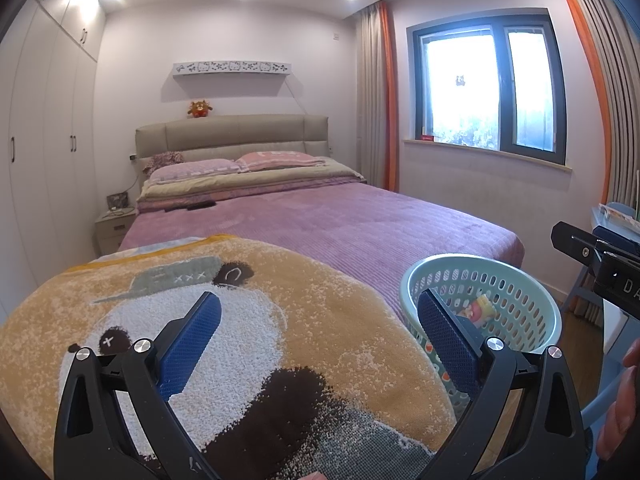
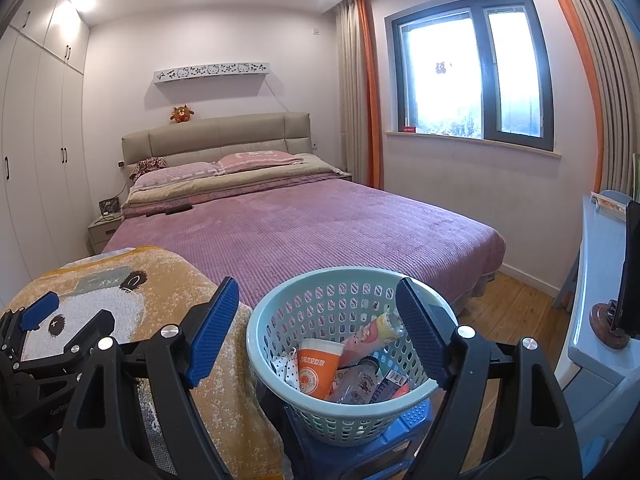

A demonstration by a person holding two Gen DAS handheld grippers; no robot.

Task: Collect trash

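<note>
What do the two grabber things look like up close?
Both are black plastic claws with two long arms that spread like a V. Each finger ends in a flat blue pad with a bumpy, dotted grip. Round silver bolts sit at the joints. The left gripper and the right gripper match.

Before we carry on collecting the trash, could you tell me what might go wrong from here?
1. The light basket sits on a small blue stool beside the bed; a nudge from either open gripper might tip it, spilling the orange cup and wrappers.
2. The panda blanket lies right under the left gripper, so its fingers could snag the pile.
</note>
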